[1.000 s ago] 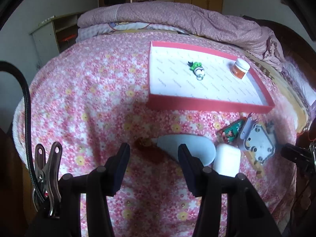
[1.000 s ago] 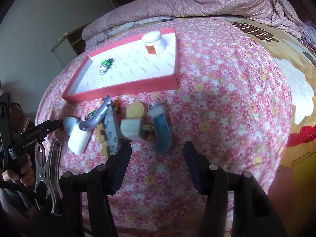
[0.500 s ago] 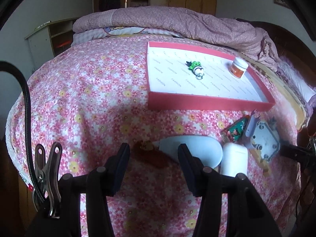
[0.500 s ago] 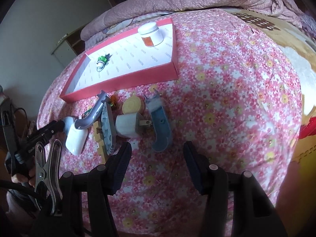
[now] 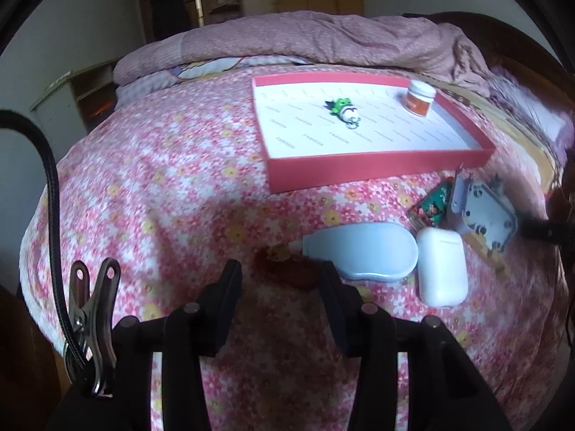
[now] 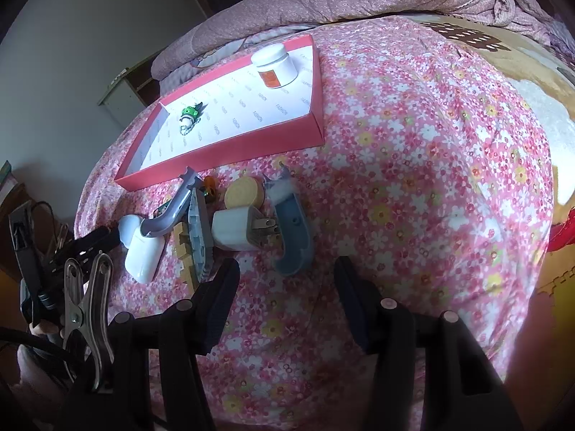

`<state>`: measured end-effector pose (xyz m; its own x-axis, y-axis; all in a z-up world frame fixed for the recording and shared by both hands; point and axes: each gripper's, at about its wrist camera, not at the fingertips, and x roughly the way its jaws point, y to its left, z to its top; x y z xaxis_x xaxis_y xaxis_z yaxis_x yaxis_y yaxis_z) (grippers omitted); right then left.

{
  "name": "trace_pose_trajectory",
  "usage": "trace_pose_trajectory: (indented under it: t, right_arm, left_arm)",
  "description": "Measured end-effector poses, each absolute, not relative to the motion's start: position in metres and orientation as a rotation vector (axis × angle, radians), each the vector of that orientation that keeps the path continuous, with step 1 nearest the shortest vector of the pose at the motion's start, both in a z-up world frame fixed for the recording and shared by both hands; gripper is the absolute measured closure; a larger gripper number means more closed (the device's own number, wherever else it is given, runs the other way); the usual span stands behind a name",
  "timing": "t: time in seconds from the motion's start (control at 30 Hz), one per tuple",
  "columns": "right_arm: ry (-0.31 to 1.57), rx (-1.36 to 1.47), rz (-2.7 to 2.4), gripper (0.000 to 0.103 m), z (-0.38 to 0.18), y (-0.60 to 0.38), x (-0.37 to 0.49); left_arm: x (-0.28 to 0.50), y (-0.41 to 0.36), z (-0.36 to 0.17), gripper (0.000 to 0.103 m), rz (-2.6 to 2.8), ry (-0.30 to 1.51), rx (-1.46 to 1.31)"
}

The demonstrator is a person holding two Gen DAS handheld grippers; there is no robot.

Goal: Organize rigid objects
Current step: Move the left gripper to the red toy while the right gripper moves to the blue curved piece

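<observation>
Pink flowery bed cover (image 5: pixel 151 186) lay under everything. Both grippers were wide open and held nothing. The left gripper (image 5: pixel 280 280) pointed at a small dark red lumpy thing (image 5: pixel 287 269) lying just ahead, between its tips. Just past that lay a pale blue oval case (image 5: pixel 363 251), long side going left to right, touching a white smooth earbud case (image 5: pixel 442 265). The right gripper (image 6: pixel 287 280) was near a blue curved plastic piece (image 6: pixel 293 233) and a white square plug (image 6: pixel 237 230). Farther off sat the red-edged white tray (image 5: pixel 359 172), holding a green and white toy keychain (image 5: pixel 343 111) and a white jar with an orange label (image 5: pixel 418 97). I think the left gripper would pick first; the red lump was in the way.
</observation>
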<state>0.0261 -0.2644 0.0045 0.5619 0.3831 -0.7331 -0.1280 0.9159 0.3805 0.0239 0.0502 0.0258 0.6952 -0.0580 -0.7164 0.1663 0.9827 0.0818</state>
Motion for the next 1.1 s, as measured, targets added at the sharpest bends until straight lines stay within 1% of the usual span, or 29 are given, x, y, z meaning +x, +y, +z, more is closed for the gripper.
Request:
trace_pose_trajectory:
  t: [0.2, 0.27, 0.47, 0.53, 0.6, 0.77, 0.8, 1.03, 1.1]
  right_arm:
    - [0.927, 0.308, 0.306, 0.047, 0.004, -0.266, 0.026]
    - [0.926, 0.29, 0.3, 0.047, 0.004, -0.264, 0.026]
    - [0.928, 0.279, 0.287, 0.047, 0.006, -0.261, 0.027]
    - [0.93, 0.279, 0.284, 0.053, 0.006, -0.261, 0.027]
    - [0.934, 0.286, 0.278, 0.061, 0.007, -0.263, 0.03]
    - [0.928, 0.276, 0.257, 0.071, 0.009, -0.264, 0.032]
    - [0.931, 0.27, 0.255, 0.072, 0.008, -0.263, 0.032]
    - [0.923, 0.269, 0.271, 0.075, 0.006, -0.26, 0.039]
    - [0.914, 0.259, 0.261, 0.08, 0.006, -0.26, 0.039]
  left_arm:
    - [0.033, 0.047, 0.019, 0.056, -0.121, 0.787, 0.129]
    - [0.032, 0.047, 0.018, 0.061, -0.122, 0.777, 0.13]
    - [0.023, 0.047, 0.021, 0.061, -0.157, 0.748, 0.115]
    - [0.021, 0.048, 0.024, 0.061, -0.16, 0.74, 0.102]
    - [0.018, 0.05, 0.026, 0.061, -0.156, 0.734, 0.088]
    - [0.014, 0.06, 0.029, 0.061, -0.143, 0.732, 0.034]
    - [0.013, 0.062, 0.029, 0.061, -0.144, 0.734, 0.02]
    - [0.012, 0.07, 0.029, 0.061, -0.128, 0.751, -0.03]
    - [0.012, 0.071, 0.03, 0.061, -0.124, 0.761, -0.049]
